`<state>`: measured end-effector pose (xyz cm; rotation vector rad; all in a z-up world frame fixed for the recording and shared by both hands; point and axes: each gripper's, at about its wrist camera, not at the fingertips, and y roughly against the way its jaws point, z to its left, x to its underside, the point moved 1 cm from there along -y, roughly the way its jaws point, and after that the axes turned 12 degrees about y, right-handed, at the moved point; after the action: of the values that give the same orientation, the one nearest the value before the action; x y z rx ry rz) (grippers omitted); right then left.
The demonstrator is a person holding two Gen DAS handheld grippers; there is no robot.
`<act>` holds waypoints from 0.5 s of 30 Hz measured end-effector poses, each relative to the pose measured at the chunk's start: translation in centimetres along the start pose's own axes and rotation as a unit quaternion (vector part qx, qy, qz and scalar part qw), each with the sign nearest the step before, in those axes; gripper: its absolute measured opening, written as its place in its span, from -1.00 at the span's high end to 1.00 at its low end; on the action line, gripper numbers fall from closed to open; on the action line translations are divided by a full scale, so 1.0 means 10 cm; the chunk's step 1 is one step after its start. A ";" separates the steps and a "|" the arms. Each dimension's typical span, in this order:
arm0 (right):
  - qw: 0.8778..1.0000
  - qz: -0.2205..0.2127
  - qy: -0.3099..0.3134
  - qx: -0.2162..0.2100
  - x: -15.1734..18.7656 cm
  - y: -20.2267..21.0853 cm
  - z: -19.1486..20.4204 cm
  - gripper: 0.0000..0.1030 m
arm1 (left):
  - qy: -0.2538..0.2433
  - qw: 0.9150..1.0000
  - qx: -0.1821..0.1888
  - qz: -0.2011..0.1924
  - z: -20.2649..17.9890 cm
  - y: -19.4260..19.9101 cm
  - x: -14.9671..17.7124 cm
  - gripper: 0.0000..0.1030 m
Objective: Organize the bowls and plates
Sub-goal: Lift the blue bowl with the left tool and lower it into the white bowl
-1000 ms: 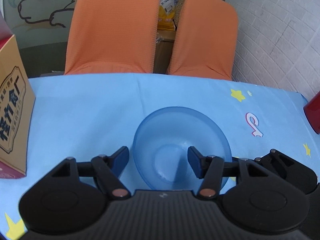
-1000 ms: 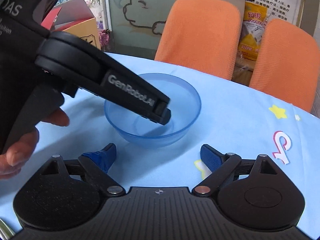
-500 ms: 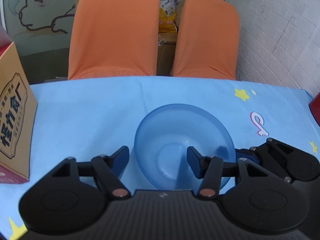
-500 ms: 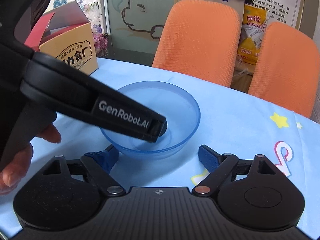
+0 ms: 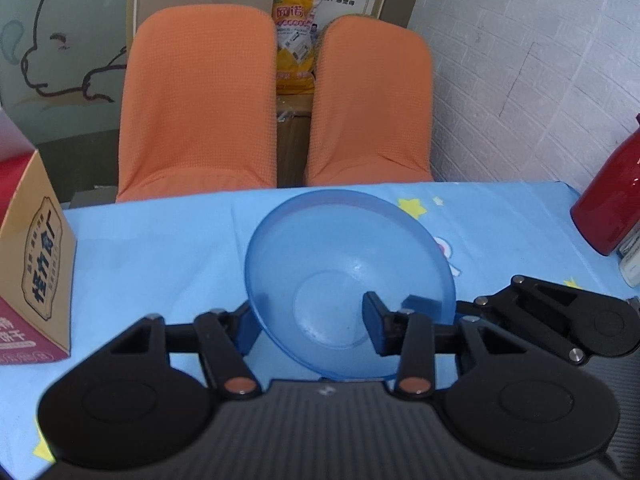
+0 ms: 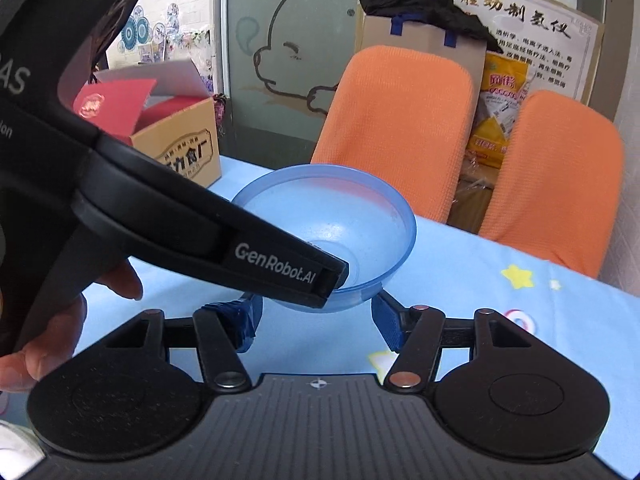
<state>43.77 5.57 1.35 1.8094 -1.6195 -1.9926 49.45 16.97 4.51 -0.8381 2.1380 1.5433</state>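
A translucent blue bowl (image 5: 348, 276) is tilted up off the blue tablecloth, its far rim raised. My left gripper (image 5: 310, 320) is open; one finger is inside the bowl and the other outside its left wall, straddling the near rim. In the right wrist view the bowl (image 6: 340, 216) sits just beyond my right gripper (image 6: 316, 320), which is open with its blue pads on either side of the bowl's base. The left gripper's black finger (image 6: 256, 260) reaches into the bowl there. Whether the left jaws pinch the wall I cannot tell.
A tan and red cardboard box (image 5: 36, 276) stands at the left on the table. A red bottle (image 5: 612, 200) stands at the right edge. Two orange chairs (image 5: 200, 100) stand behind the table's far edge. A white brick wall is at the right.
The bowl has tipped up and lifted toward the left camera. The right gripper has moved in close under the bowl's near side. Both views have risen.
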 end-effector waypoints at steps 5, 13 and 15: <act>1.000 -0.008 -0.012 0.008 0.08 0.52 -0.01 0.09 | -0.022 1.000 0.018 0.000 -0.39 0.37 0.18 0.17; 0.999 0.014 -0.025 0.038 0.57 1.42 0.11 0.09 | -0.057 0.997 0.056 0.020 -1.11 0.81 0.93 0.17; 0.998 0.023 -0.030 0.046 0.73 1.62 0.15 0.08 | -0.066 0.995 0.064 0.026 -1.26 0.87 1.16 0.17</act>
<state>30.61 -5.40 6.27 1.7389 -1.7819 -2.0047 35.54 4.15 7.91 -0.6251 2.1518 1.4264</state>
